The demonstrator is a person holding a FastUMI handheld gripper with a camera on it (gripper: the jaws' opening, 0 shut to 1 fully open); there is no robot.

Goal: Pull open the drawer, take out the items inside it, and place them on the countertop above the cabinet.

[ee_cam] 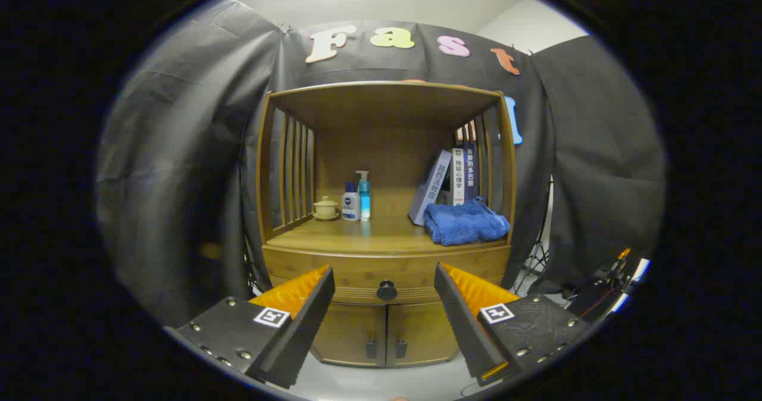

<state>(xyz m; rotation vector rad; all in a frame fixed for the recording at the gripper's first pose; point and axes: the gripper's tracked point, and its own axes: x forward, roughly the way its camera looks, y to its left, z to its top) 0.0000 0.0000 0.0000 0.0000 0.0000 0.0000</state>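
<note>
Hand-held gripper (384,297) fingers spread wide, empty; closed drawer (357,270) knob (386,290) beyond, between fingers, not touched.

Fisheye camera riding on the gripper (384,306), looking forward along its spread jaws at lower frame, facing the wooden cabinet (386,210) head-on at mid-frame, standing back some way, sitting level with the closed drawer (387,273), worktop (369,234) showing above it.

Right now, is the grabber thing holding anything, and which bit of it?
Nothing is held. The hand-held gripper is open, its fingers spread apart with the drawer knob showing between them, beyond the tips, untouched.
</note>
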